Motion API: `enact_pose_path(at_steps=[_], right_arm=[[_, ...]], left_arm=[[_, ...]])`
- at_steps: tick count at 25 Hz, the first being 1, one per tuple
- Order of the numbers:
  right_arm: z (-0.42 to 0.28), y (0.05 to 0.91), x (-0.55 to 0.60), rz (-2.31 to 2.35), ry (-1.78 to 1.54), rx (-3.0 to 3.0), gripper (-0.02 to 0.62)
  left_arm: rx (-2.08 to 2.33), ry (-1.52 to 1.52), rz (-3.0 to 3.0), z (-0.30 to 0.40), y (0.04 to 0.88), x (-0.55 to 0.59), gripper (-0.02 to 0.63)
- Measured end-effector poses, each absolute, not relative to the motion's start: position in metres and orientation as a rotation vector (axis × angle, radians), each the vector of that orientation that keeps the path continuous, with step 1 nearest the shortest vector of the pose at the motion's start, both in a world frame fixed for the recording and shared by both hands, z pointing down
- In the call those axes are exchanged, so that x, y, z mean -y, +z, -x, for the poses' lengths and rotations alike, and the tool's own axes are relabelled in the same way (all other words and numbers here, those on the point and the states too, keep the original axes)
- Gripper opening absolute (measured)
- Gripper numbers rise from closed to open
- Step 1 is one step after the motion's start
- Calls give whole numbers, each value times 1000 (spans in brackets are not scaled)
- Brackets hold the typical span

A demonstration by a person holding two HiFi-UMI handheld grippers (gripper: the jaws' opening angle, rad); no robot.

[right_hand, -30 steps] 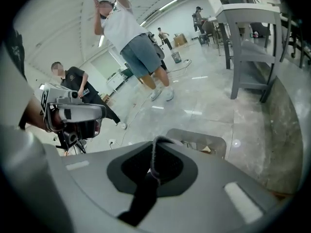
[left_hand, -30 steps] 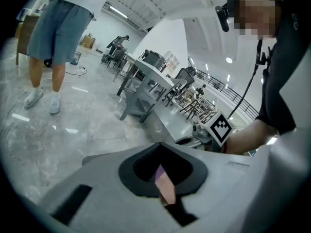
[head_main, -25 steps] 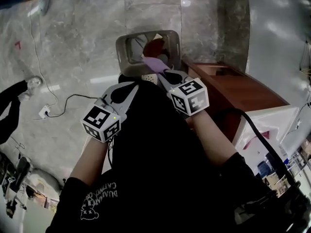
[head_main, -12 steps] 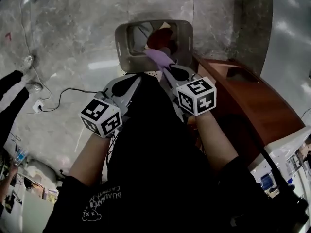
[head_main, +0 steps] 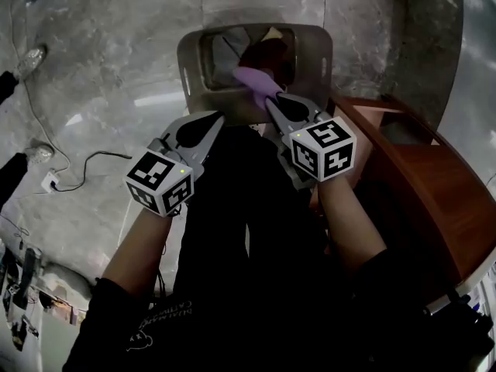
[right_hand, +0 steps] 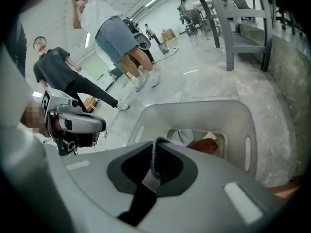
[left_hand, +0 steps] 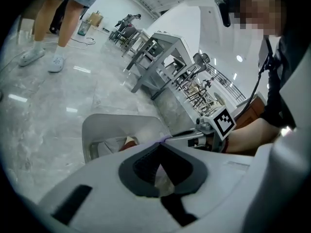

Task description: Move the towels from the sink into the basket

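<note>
R gripper (head_main: pixel 271 101) pinching purple towel (head_main: pixel 252 77), basket (head_main: pixel 314 45) contents partly hidden

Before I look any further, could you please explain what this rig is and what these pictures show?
There is no robot here. A person holds a hand-held gripper in each hand, and the marker cube on each one is part of it. The head view comes from a camera on the person's head that looks steeply down. The left and right gripper views come from cameras that ride on the grippers and look along their jaws.

A grey basket stands on the marble floor. It already holds a dark red cloth and a pale cloth. The right gripper is shut on a purple towel, held over the basket's near edge. The left gripper has its jaws together and seems to hold nothing. A brown wooden cabinet stands at the right.
</note>
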State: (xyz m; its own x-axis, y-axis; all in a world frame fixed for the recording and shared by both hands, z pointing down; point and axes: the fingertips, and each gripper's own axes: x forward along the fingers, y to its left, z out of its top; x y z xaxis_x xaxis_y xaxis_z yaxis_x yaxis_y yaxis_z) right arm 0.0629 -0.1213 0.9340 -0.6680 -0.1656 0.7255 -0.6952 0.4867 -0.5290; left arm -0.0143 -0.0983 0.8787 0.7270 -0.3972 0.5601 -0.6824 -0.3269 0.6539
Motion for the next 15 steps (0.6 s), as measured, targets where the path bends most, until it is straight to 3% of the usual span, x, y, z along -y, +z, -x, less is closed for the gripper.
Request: enact_pose_path(at_steps=[7, 15], right_arm=[[-24, 958, 136, -648, 1226, 2348, 21], [-19, 1046, 129, -648, 1125, 2185, 21]], left_arm=[[918, 412, -2052, 34, 925, 123, 5], [886, 343, -2030, 37, 955, 133, 5]])
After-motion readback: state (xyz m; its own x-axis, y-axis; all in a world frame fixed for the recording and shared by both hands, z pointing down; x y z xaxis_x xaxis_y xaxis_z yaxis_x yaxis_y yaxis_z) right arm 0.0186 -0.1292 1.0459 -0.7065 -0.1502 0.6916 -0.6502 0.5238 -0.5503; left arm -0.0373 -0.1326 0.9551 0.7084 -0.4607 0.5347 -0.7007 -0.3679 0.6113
